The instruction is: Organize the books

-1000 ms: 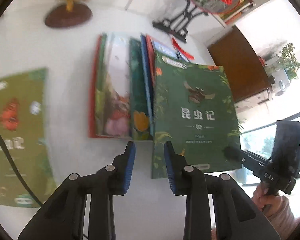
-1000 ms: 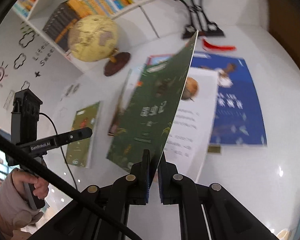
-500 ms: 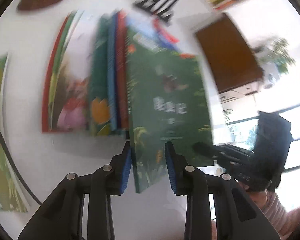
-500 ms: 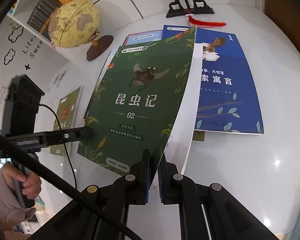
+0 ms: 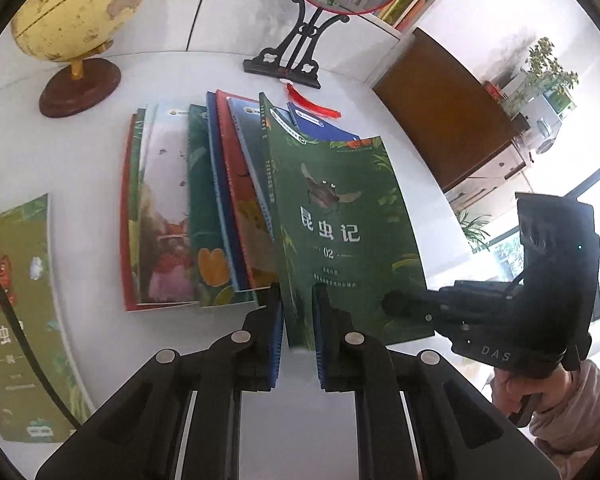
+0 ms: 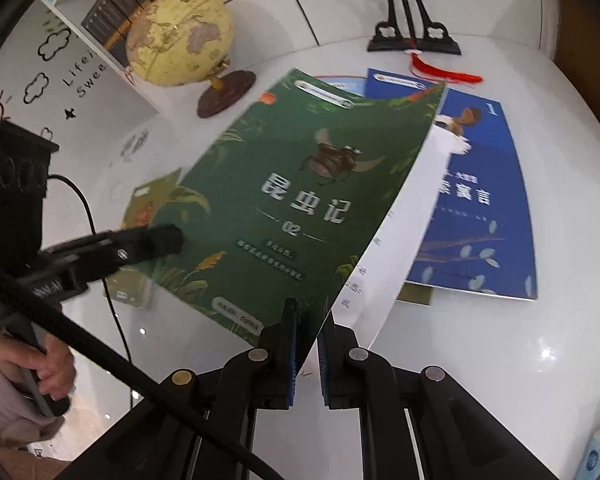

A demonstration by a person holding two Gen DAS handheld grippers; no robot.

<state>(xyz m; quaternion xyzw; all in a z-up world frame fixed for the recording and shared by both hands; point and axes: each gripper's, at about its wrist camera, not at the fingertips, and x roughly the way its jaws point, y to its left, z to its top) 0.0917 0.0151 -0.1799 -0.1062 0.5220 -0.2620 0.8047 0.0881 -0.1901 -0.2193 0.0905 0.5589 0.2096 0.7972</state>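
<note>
A dark green book with a beetle on its cover [image 5: 340,232] is held off the white table [image 5: 60,152] by both grippers. My left gripper [image 5: 298,316] has its jaws closing on the book's lower spine corner, blue pads against both sides. My right gripper [image 6: 308,332] is shut on the lower outer corner of the front cover [image 6: 300,200]; a white inner page [image 6: 384,264] hangs loose beside it. The right gripper [image 5: 396,304] also shows in the left wrist view, the left gripper [image 6: 168,240] in the right wrist view.
Several books [image 5: 180,220] lie overlapped just left of the held one. A light green book [image 5: 16,312] lies apart at the left, and a blue book [image 6: 484,200] lies flat underneath. A globe [image 5: 72,12] and a black fan stand [image 5: 292,64] stand behind, with a wooden cabinet [image 5: 440,120] to the right.
My left gripper moved right from bare table onto the green book's spine corner and closed on it. The cover, steeply raised before, now lies flatter in the right gripper.
</note>
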